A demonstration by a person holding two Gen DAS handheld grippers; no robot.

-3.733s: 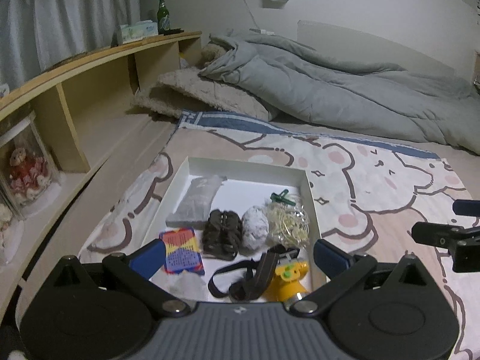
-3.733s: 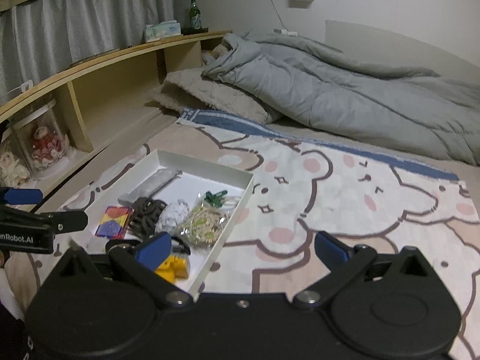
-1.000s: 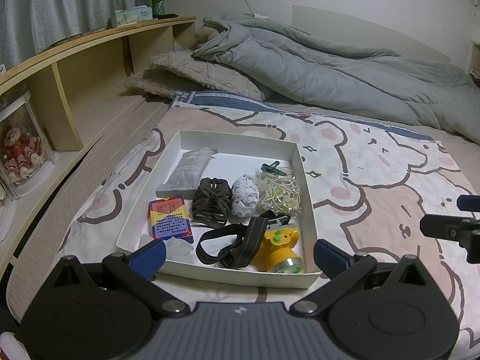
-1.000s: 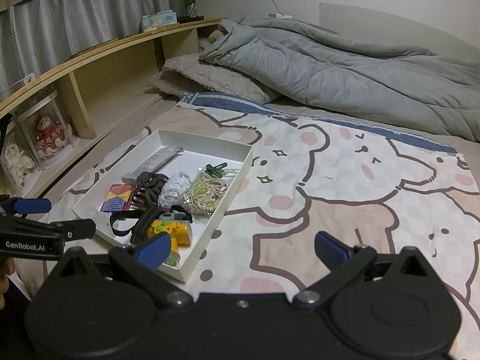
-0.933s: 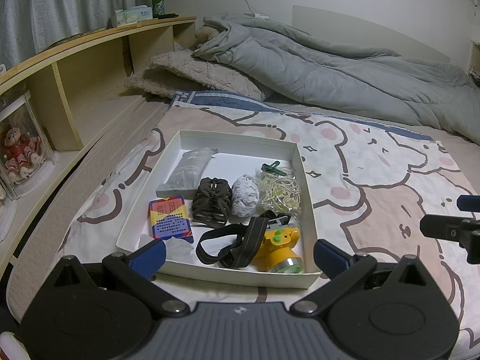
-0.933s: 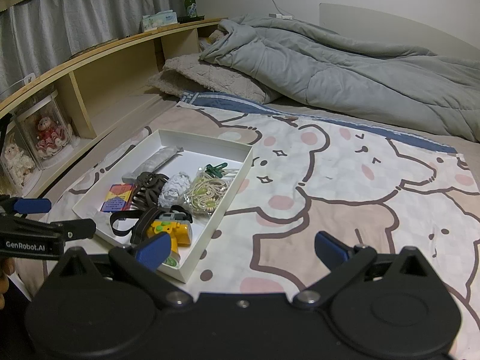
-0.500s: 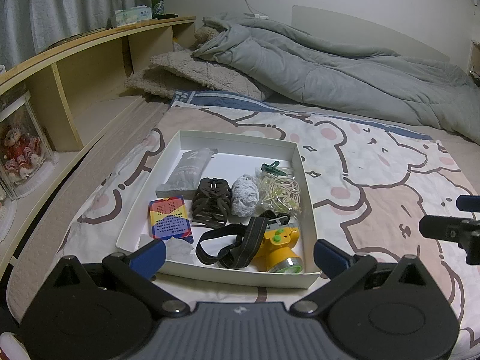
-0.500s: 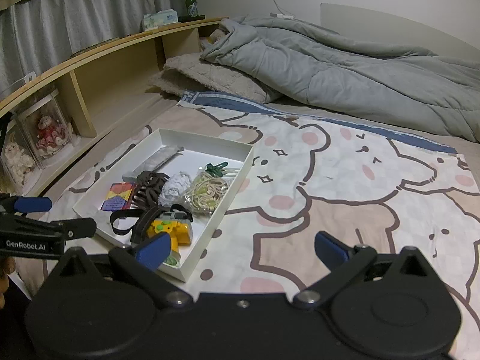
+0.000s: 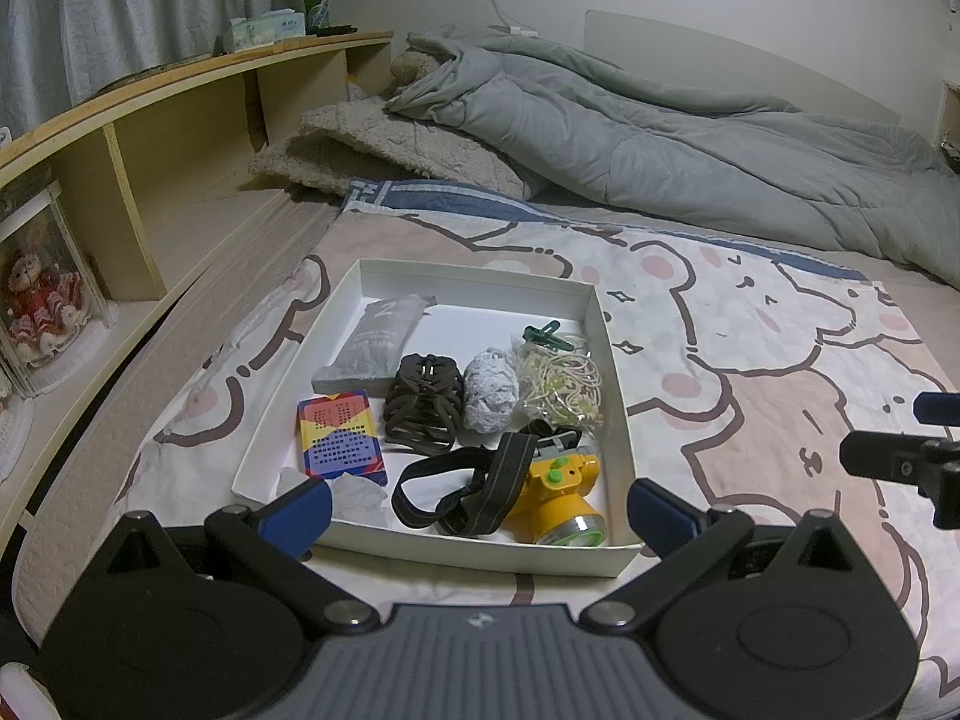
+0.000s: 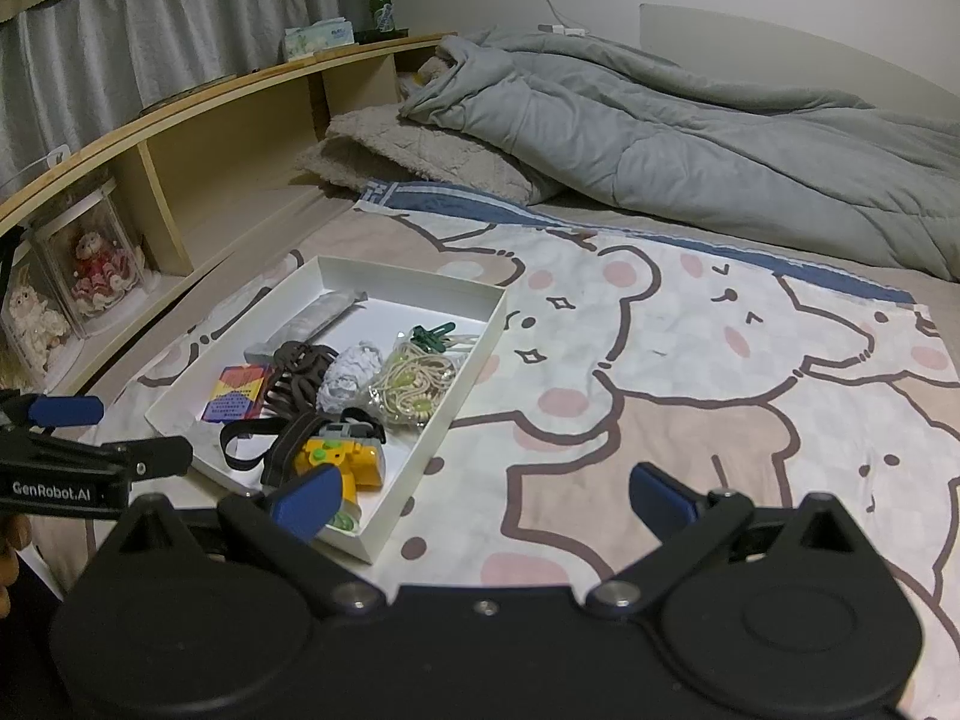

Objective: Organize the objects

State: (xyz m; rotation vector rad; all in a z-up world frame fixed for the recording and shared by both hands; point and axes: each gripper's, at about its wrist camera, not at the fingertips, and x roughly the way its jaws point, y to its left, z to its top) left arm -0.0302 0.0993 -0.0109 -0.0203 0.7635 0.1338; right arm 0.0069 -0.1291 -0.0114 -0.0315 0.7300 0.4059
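A shallow white box point(image 9: 600, 318) lies on the bear-print bedsheet, also in the right wrist view point(image 10: 480, 348). In it are a yellow headlamp point(image 9: 555, 495) with a black strap, a colourful card pack point(image 9: 339, 435), a brown hair claw point(image 9: 426, 405), a grey lace bundle point(image 9: 491, 390), a bag of rubber bands point(image 9: 561, 375), a green clip point(image 9: 543, 335) and a grey packet point(image 9: 378, 342). My left gripper point(image 9: 477, 510) is open and empty, just in front of the box's near edge. My right gripper point(image 10: 483, 495) is open and empty, over the sheet to the right of the box.
A rumpled grey duvet point(image 9: 660, 138) and a beige pillow point(image 9: 384, 150) lie at the far end of the bed. A wooden shelf unit point(image 9: 150, 138) runs along the left, with dolls in clear cases point(image 9: 42, 306), a tissue box and a green bottle point(image 9: 315, 0).
Over the last second almost nothing has moved. Compared with 3.7 seconds ago, both grippers have drawn back from the box, so it shows whole.
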